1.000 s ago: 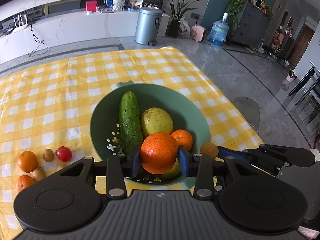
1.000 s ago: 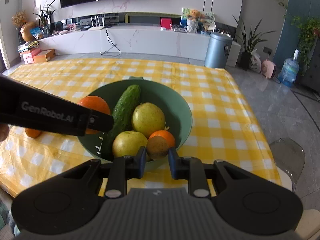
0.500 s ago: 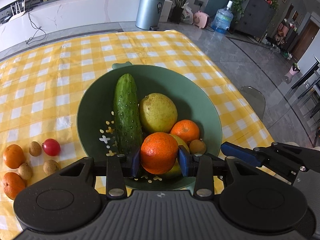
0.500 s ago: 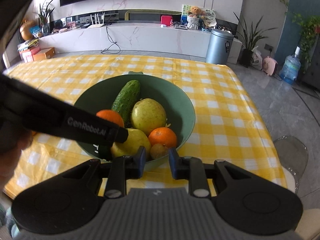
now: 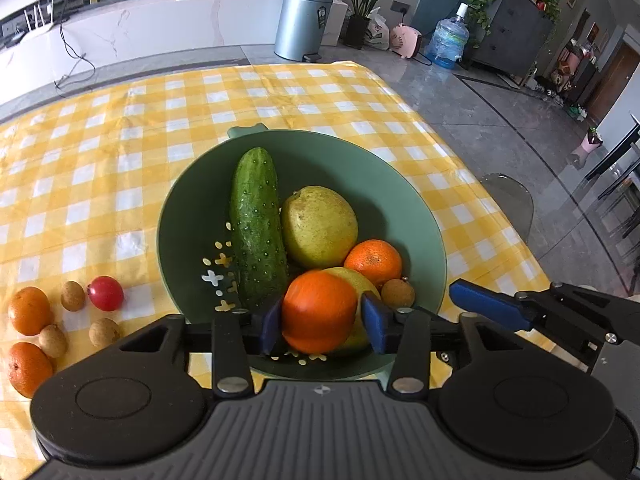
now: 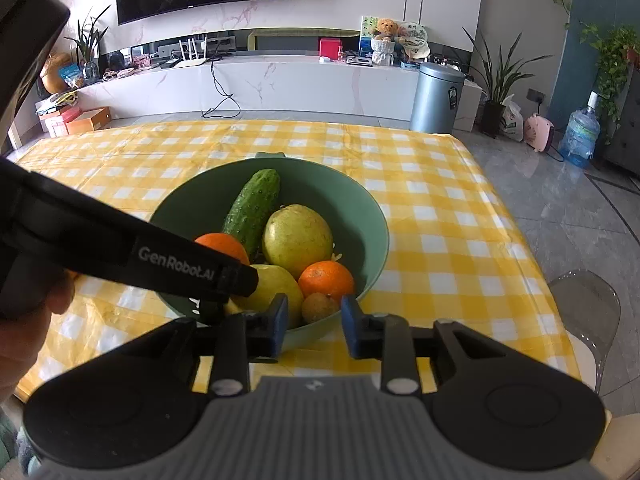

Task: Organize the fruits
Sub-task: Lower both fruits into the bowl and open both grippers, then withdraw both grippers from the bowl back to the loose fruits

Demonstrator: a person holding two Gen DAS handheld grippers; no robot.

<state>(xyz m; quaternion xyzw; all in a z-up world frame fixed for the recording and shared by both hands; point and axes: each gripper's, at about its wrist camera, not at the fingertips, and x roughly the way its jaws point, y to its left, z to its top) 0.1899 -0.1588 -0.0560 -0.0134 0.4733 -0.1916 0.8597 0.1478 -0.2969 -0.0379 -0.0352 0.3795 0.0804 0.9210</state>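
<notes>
The green bowl point(image 5: 424, 216) sits near the tabletop's right edge. Inside it, the left gripper point(image 5: 322, 322) is opening around an orange point(image 5: 318, 312), pads just clear. The right gripper point(image 6: 314, 320) is opening, apart around a longan point(image 6: 320, 307).

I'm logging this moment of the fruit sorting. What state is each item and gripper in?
Left gripper: jaws opening, big orange between them.
Big orange: over the bowl, atop other fruit.
Right gripper: jaws opening, nothing held.
Longan: lying in the bowl.
Green bowl: upright, partly filled.
Cucumber: lying in the bowl.
Cherry tomato: loose on the tablecloth.
</notes>
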